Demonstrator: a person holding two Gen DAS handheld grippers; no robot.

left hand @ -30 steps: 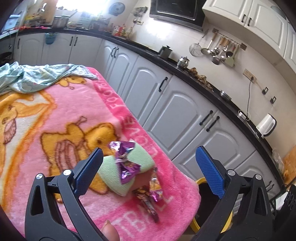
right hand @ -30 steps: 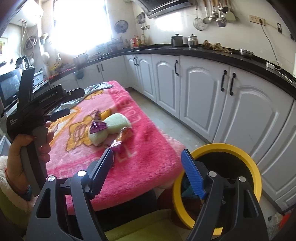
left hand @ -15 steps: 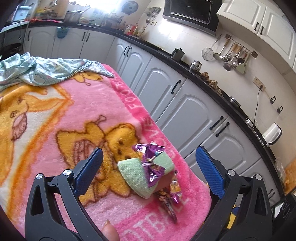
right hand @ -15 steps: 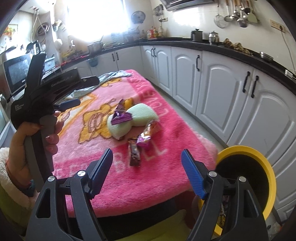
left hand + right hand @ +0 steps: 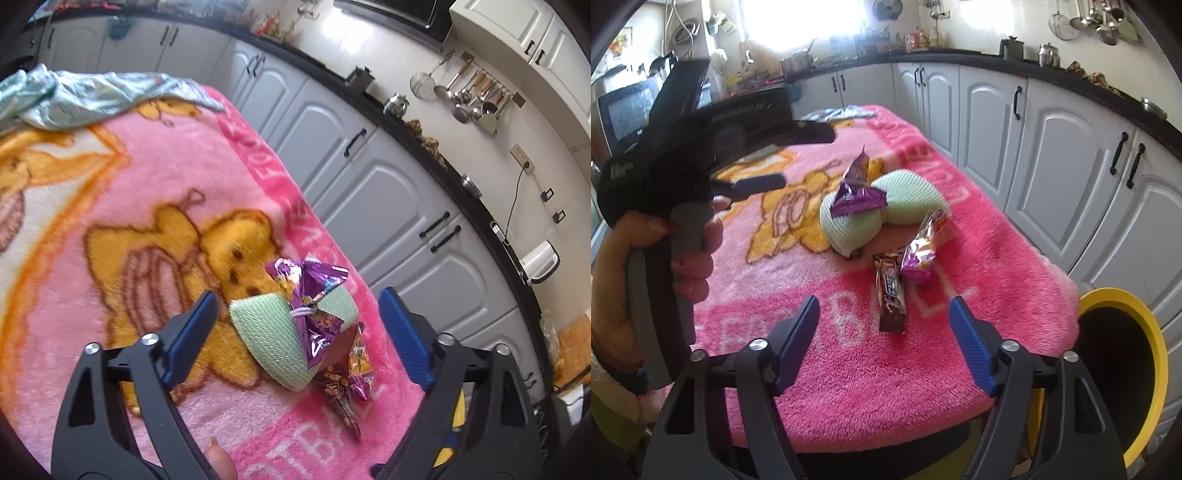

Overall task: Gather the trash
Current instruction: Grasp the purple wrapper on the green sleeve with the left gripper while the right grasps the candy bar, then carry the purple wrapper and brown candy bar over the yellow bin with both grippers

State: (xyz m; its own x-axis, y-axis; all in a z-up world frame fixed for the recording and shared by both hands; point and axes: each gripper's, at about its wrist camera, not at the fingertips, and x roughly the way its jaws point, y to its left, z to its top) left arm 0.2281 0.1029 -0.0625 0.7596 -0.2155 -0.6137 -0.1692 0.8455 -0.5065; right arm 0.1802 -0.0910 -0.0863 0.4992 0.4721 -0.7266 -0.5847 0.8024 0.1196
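A purple wrapper (image 5: 314, 306) lies on a pale green sponge (image 5: 273, 336) on the pink blanket (image 5: 110, 192). A small orange-purple wrapper (image 5: 360, 363) and a brown bar wrapper (image 5: 341, 400) lie beside it. My left gripper (image 5: 297, 328) is open, its jaws on either side of the sponge and above it. In the right wrist view the purple wrapper (image 5: 855, 192), the sponge (image 5: 905, 206), the small wrapper (image 5: 923, 243) and the bar wrapper (image 5: 891, 295) show. My right gripper (image 5: 886, 325) is open, just short of the bar wrapper.
A yellow-rimmed bin (image 5: 1123, 369) stands on the floor right of the table. A green cloth (image 5: 92, 96) lies at the blanket's far end. White cabinets (image 5: 1052, 147) run along the right. The left hand and its gripper body (image 5: 683, 184) fill the left of the right wrist view.
Both grippers have moved in toward the trash pile, which looms larger. The right gripper swung left from the bin to over the blanket. Both stay open.
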